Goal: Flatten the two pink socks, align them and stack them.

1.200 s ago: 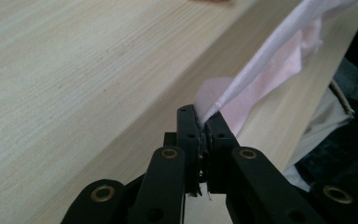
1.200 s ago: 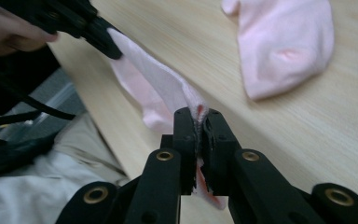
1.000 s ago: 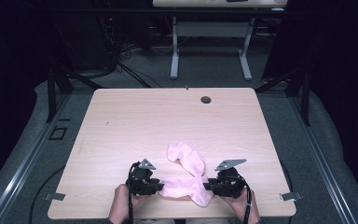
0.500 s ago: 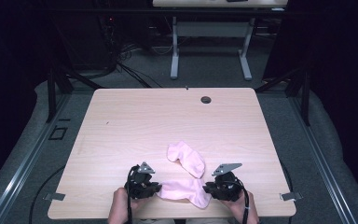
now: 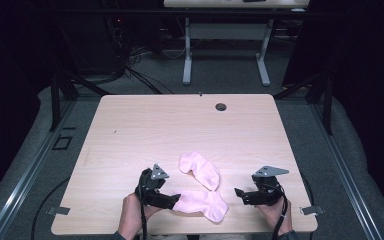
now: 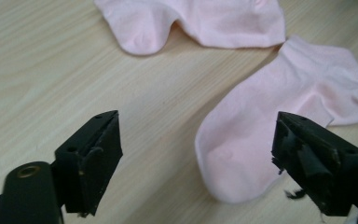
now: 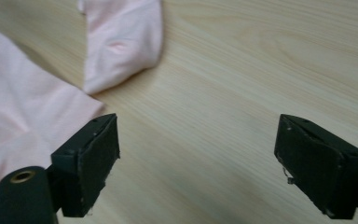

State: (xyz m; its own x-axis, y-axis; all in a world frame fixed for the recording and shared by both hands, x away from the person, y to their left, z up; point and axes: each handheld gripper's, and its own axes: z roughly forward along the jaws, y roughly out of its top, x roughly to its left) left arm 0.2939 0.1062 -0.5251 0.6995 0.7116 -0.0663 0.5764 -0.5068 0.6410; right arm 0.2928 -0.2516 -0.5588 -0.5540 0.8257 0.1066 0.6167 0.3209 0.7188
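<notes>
A dark room with grey floor surrounds a light wooden table (image 5: 145, 130), and a second table stands farther back. Two pink socks lie near the person's edge of the table. The nearer sock (image 5: 202, 203) lies flat along that edge, and the farther sock (image 5: 200, 170) lies behind it, slanting; in the high view their ends seem to touch or nearly touch.

The left gripper (image 5: 167, 200) is low at the table, and its jaws stand wide apart. In the left gripper view the rounded end of the nearer sock (image 6: 256, 154) lies between these jaws, so I judge the hand is placed there to pinch this end.

The right gripper (image 5: 245, 195) rests apart from the socks, on the right, its jaws also wide and holding nothing. In the right gripper view bare wood is between the jaws, with the nearer sock (image 7: 23, 121) at the left. It probably waits there, free to take the other end.
</notes>
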